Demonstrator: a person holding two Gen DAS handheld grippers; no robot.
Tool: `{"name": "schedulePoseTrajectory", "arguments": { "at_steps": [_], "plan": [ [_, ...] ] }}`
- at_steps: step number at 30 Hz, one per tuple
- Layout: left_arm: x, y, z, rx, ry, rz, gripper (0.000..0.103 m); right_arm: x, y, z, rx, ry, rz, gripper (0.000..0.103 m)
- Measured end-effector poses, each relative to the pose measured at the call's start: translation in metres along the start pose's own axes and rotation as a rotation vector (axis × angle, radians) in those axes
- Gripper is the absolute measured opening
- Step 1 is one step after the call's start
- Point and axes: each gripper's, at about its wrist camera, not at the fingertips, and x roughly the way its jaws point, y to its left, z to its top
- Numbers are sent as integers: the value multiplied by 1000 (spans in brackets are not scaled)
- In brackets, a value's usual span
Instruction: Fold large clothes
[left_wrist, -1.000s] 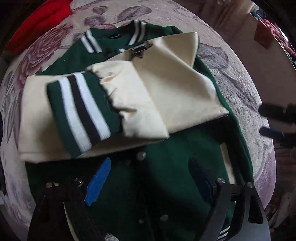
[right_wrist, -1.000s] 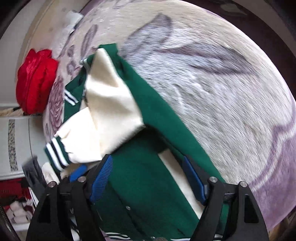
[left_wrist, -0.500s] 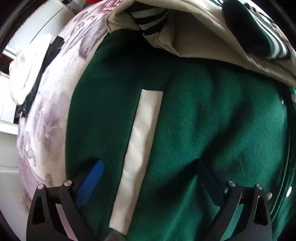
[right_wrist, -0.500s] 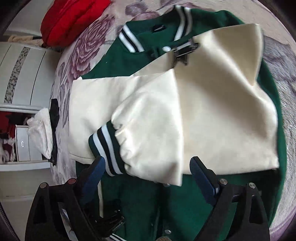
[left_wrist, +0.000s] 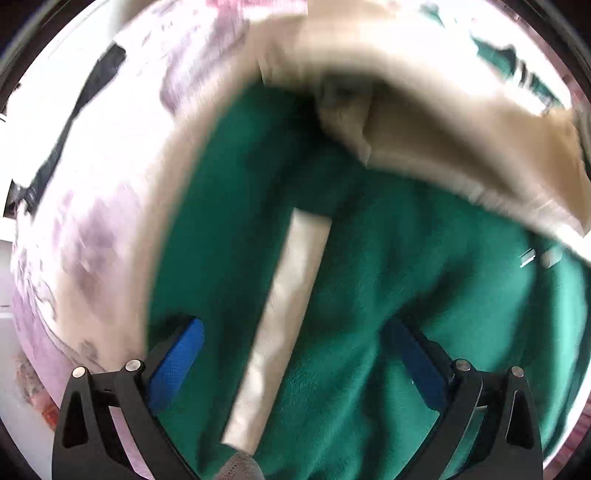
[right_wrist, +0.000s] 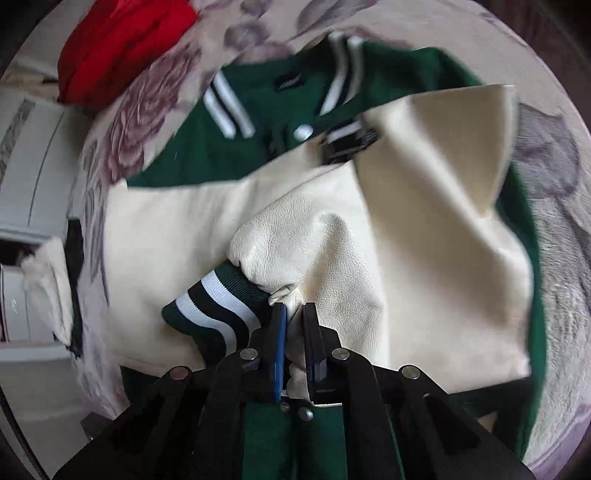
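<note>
With the green wool varsity jacket (right_wrist: 229, 147) centred on the floral bedspread (right_wrist: 546, 155), the right gripper (right_wrist: 294, 314) fingers pinch only a thin fold of cream leather sleeve (right_wrist: 332, 243), which may slip free, while the left gripper (left_wrist: 295, 354) fingers hover spread.

Right gripper (right_wrist: 294, 314) at 6 o'clock, fingers pinched on cream sleeve (right_wrist: 332, 251) beside striped cuff (right_wrist: 218, 306) at 7 o'clock. Green varsity jacket (right_wrist: 295, 96) spread on floral blanket (right_wrist: 546, 155), collar twd 12 o'clock. Red garment (right_wrist: 118, 48) at 11 o'clock. White furniture (right_wrist: 33, 162) at 9 o'clock.
</note>
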Motion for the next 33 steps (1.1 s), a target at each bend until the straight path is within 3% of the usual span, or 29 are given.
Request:
{"name": "schedulePoseTrajectory", "arguments": {
  "at_steps": [3,5,7,8,9,11,13,15,17,18,19,20,21,22,25,28,29,31,32,33],
  "plan": [
    [-48,-4,38,18,-113,22,103,-48,-68,11,142,-107,1,10],
    [-67,-10,68,34,-168,37,103,-49,-117,19,228,-67,-25,10],
    [-75,-19,106,61,-222,64,103,-45,-173,18,389,-21,49,10],
    [-72,-21,121,69,-242,86,103,-46,-192,12,461,-33,114,20],
    [-67,-25,138,75,-258,112,103,-50,-205,11,500,-46,159,51],
    [-45,-32,169,96,-281,148,103,-57,-214,9,526,-90,224,87],
    [-10,-41,185,127,-247,189,103,-57,-210,8,490,-111,273,88],
    [32,-40,185,150,-183,216,103,-36,-187,10,421,-71,287,88],
    [61,-37,186,160,-151,182,103,-5,-155,13,343,3,253,88],
    [61,-35,185,161,-175,170,103,9,-140,12,300,33,230,81],
    [59,-35,186,167,-175,169,103,19,-129,13,251,39,186,67],
    [54,-34,187,169,-169,169,103,26,-119,11,218,27,145,24],
    [45,-31,187,158,-165,154,103,32,-110,12,190,32,125,13],
    [36,-27,186,142,-168,127,103,33,-104,14,189,24,102,12],
    [17,-24,186,135,-213,104,103,1,-90,25,174,-107,63,11],
    [44,-23,189,141,-152,83,103,-19,-96,48,204,-196,48,10],
    [57,-19,191,117,-119,57,103,-13,-103,56,218,-187,20,11],
    [63,-11,194,82,-93,18,103,15,-119,72,212,-64,-22,17],
    [59,-10,195,78,-89,14,103,30,-127,80,230,-6,-36,37],
    [51,-8,193,81,-96,29,103,39,-130,80,240,43,-54,47]
  ]
}}
